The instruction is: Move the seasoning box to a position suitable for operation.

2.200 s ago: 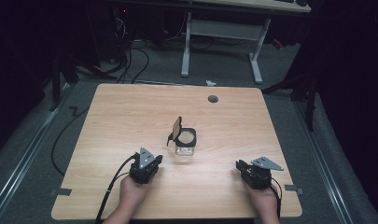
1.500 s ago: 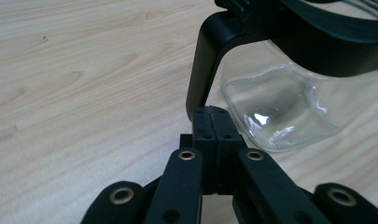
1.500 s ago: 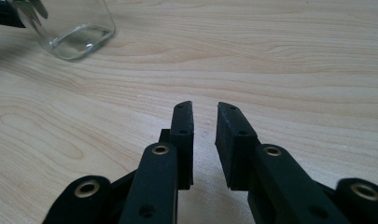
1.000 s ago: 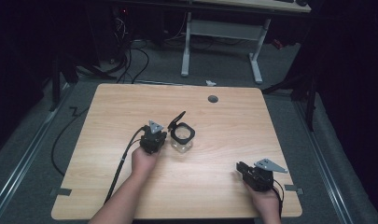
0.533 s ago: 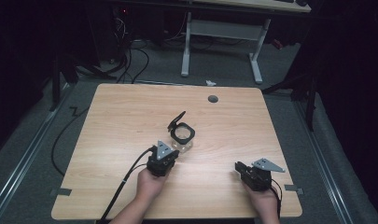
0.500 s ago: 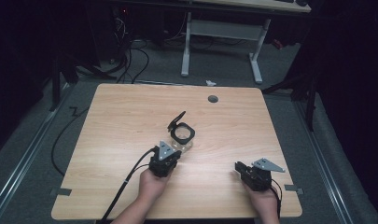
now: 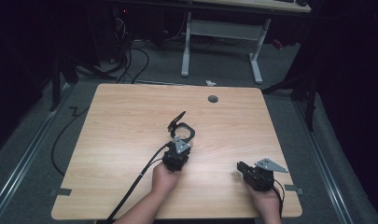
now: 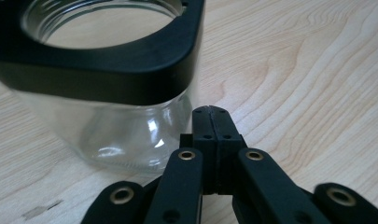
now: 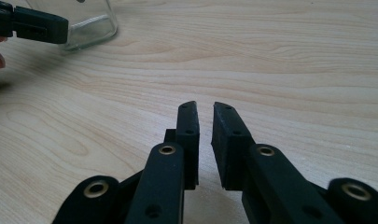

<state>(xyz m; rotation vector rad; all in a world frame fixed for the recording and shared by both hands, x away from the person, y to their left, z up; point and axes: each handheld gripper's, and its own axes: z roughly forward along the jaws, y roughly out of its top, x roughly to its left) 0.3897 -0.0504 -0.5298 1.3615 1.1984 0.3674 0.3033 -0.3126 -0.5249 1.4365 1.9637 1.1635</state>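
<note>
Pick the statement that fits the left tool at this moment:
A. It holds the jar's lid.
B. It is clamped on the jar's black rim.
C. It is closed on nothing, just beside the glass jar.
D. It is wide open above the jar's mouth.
C: in the left gripper view the left tool has its jaws pressed together with nothing between them, next to the glass jar.

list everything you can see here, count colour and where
jar: 1, clear glass with black collar and raised black lid, mid table
table: 1, light wood, centre of room
hole: 1, dark, far side of table top
desk frame: 1, white legs, on floor beyond table
cables: several, black, on floor at far left
left gripper: 1, black, jaws closed, empty, right beside jar
right gripper: 1, black, jaws slightly apart, empty, near right of table
hands: 2, at near table edge
</note>
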